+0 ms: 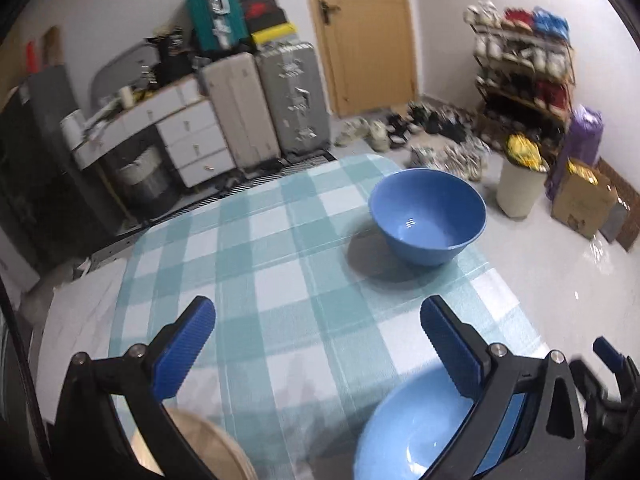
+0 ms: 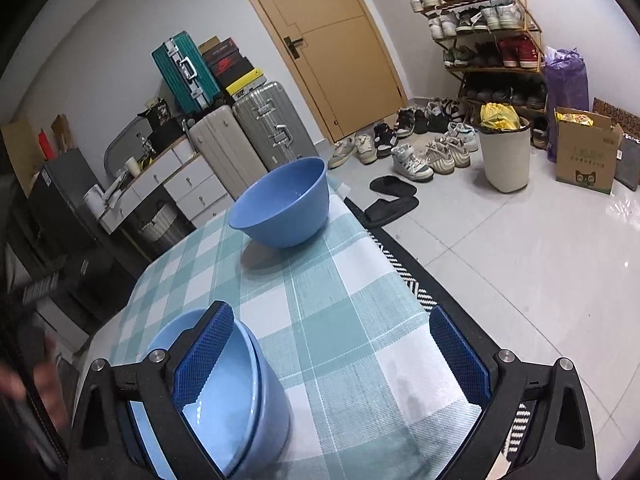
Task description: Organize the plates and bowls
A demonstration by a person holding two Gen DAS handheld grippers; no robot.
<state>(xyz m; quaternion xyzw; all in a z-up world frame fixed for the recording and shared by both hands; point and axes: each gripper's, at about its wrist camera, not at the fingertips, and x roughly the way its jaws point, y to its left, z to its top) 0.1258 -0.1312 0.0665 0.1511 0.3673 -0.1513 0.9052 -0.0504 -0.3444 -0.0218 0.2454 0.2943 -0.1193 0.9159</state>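
A deep blue bowl stands upright on the checked tablecloth, near the table's far edge. Closer in sits a stack of light blue bowls. My right gripper is open; its left finger hangs over the stack's inside, and only cloth lies between the fingers. My left gripper is open above bare cloth, with the stack beneath its right finger. A beige dish shows partly under its left finger. The right gripper appears at the left wrist view's right edge.
Beyond the table are suitcases, a white drawer unit, a wooden door, a shoe rack and shoes on the floor. A white bin, a cardboard box, black slippers and a striped rug lie right of the table.
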